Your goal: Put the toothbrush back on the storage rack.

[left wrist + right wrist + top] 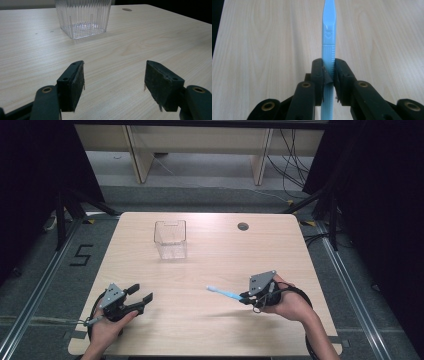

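A light blue toothbrush [223,293] sticks out leftward from my right gripper [246,296], low over the table at the right. In the right gripper view its ribbed blue handle [329,45] runs straight up between the two black pads, which press on it from both sides. My left gripper [141,294] rests at the near left of the table with its jaws wide apart. Between its pads [73,85] lies bare wood. A clear ribbed plastic cup [170,239] stands upright at the far centre-left, and the same cup [83,17] rises ahead of the left gripper.
The light wooden table [210,330] has a round cable hole [243,226] near its far edge. Dark stands and cables flank the table on the floor. A person's hands hold both grippers from the near edge.
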A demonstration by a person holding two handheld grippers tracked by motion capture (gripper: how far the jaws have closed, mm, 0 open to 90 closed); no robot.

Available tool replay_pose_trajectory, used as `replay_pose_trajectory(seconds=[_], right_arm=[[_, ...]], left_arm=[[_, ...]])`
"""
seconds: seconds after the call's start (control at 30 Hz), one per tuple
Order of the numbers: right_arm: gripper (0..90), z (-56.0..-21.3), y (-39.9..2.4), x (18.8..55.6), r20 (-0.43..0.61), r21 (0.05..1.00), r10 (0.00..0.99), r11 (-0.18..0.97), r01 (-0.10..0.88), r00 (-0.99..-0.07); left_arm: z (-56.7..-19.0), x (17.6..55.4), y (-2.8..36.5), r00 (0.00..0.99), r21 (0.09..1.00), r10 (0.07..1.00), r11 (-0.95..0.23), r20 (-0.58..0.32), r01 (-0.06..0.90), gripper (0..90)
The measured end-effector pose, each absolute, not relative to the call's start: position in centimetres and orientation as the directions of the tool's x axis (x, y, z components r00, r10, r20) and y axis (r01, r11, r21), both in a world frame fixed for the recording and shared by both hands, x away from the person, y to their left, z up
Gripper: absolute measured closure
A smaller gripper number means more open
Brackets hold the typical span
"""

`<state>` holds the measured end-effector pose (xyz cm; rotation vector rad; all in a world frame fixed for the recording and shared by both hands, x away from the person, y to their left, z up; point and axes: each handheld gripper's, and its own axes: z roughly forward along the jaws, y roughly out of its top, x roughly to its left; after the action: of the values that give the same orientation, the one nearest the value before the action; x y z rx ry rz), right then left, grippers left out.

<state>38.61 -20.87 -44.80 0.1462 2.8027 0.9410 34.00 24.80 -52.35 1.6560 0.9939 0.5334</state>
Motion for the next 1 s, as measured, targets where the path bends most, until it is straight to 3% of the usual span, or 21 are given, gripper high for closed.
replay_pose_trajectory(seconds=[0.47,0.73,1.0], right_arm=[[79.0,-46.2,-21.9,38.4,-0.096,0.782,0.263,0.617,0.091,-0.960],[79.0,-46.7,-22.9,38.2,-0.043,0.891,0.357,0.436,0.125,-0.933],[79.0,-47.3,-22.9,38.0,-0.019,0.934,0.414,0.331,0.131,-0.910]], left_arm=[[-52.4,34.0,24.8,0.551,0.938,0.823,-0.069,-0.139,0.340,31.7],[-52.4,34.0,24.8,0.551,0.938,0.823,-0.069,-0.139,0.340,31.7],[-52.3,33.9,24.9,0.556,0.946,0.819,-0.050,-0.145,0.320,32.4]])
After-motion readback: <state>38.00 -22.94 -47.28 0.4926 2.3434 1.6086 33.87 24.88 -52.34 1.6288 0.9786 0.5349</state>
